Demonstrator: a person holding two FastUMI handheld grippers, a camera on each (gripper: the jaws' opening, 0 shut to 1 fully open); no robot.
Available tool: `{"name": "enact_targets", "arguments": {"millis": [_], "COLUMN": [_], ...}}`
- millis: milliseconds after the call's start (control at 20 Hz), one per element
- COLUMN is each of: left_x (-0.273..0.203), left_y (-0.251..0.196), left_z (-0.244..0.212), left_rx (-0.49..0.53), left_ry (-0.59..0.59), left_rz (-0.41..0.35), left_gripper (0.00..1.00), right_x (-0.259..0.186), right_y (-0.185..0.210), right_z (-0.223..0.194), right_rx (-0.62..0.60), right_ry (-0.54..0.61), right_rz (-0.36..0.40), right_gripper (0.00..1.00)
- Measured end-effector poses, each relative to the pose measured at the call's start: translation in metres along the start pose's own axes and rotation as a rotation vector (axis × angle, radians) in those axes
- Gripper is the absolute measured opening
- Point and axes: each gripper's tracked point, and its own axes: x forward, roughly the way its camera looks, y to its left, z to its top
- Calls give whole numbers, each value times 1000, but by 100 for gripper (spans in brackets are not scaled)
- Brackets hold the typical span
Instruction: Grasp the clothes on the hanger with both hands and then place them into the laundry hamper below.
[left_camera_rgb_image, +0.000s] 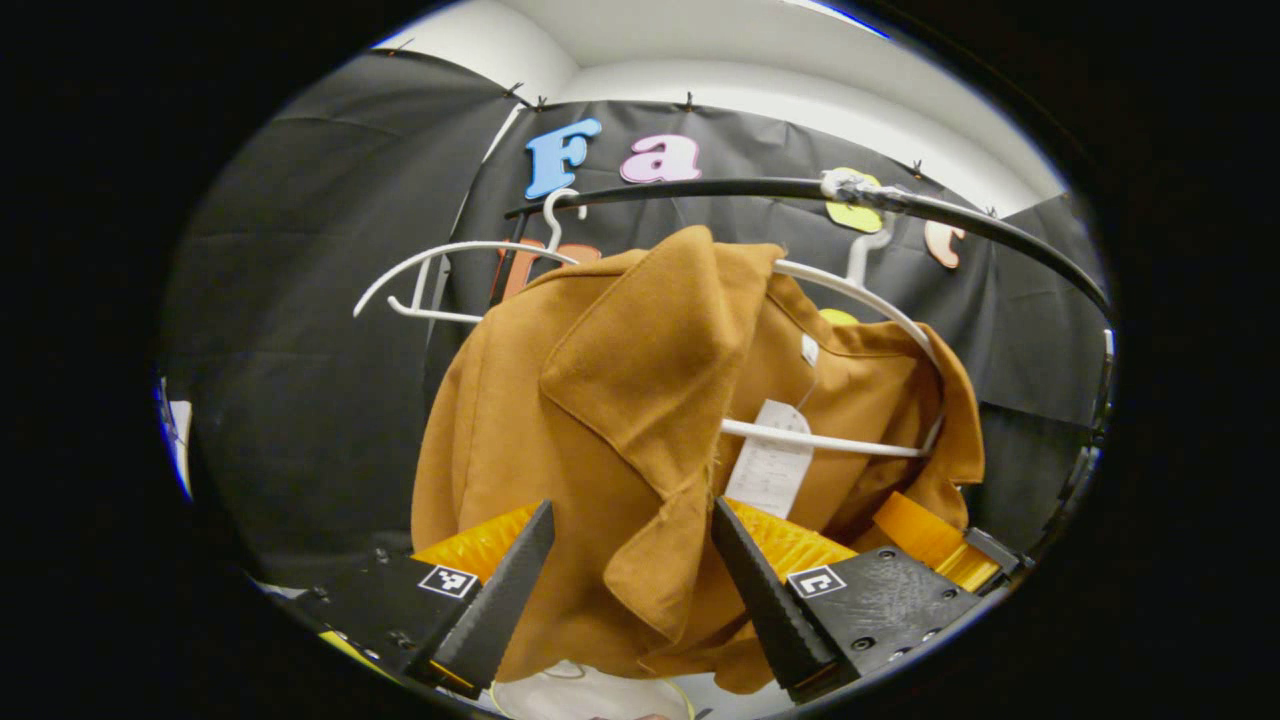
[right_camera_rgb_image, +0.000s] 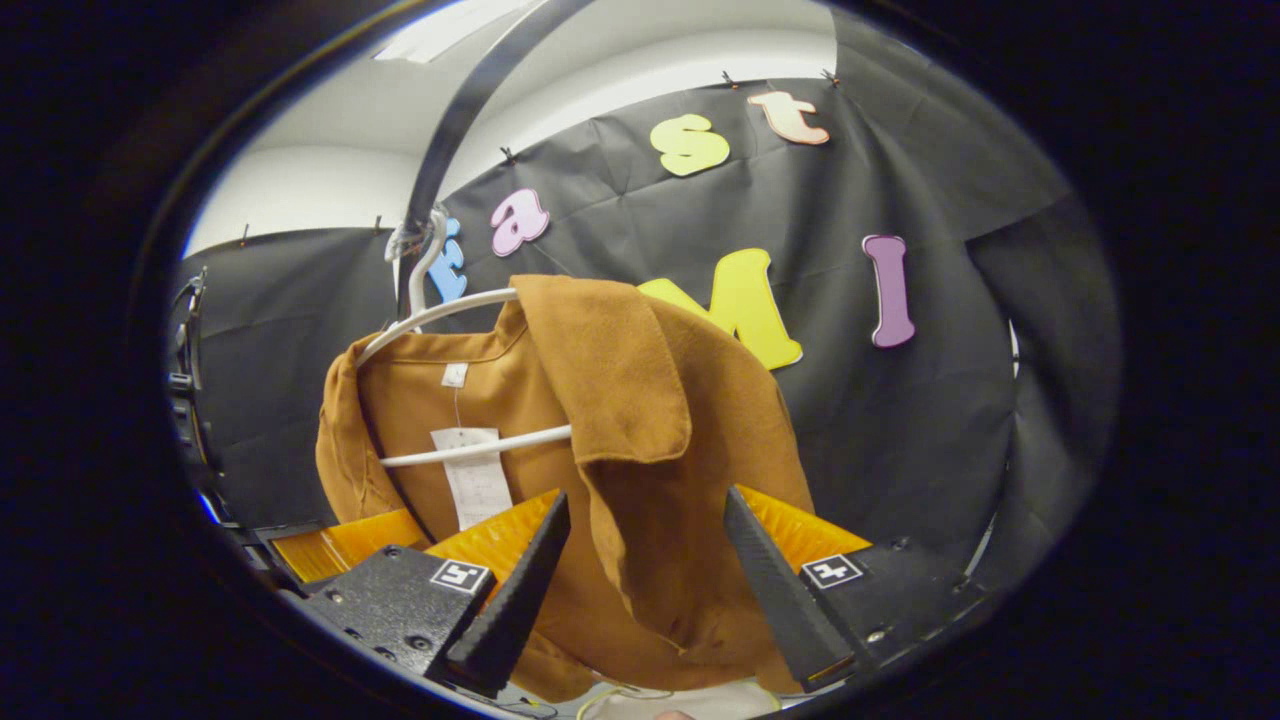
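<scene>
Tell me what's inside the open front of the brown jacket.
Inside the brown felt jacket show a white plastic hanger and a white paper tag. The hanger's far shoulder is covered by cloth.

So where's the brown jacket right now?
The brown jacket hangs on a white hanger from the black rail, with its front flap between the open fingers of both grippers.

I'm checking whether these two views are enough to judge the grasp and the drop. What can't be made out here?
- Laundry hamper: left gripper view, just a pale rim, cut off by the bottom edge and hidden by the brown jacket.
- Paper tag: right gripper view, print too small.
- Contact: left gripper and right gripper straddle hanging fabric with jaws apart; whether the pads touch it is unclear.
- White hanger: its far shoulder lies under the cloth.
</scene>
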Motion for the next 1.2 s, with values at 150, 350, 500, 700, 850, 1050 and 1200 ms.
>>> {"name": "enact_targets", "arguments": {"millis": [150,350,500,700,850,1050,1200], "left_x": [12,11,10,-3,-13,-25,-17], "left_y": [1,-2,7,11,22,49,58], "left_z": [2,13,22,26,41,83,97], "left_rx": [-7,-10,6,-14,-9,-41,-50], "left_ry": [22,1,-33,-33,-56,-126,-123], "left_rz": [24,11,18,-23,-38,-20,-40], "left_gripper": [100,60,10,11,3,11,2], "right_x": [12,13,8,-7,-18,-16,-15], "right_y": [2,-3,-22,-45,-59,-70,-71], "right_z": [3,3,9,25,44,70,78], "right_rx": [27,52,38,61,78,114,166], "right_ry": [9,22,-2,-70,-135,-169,-189], "right_rz": [1,4,-53,-127,-160,-190,-185], "right_gripper": [94,62,36,14,8,7,6]}}
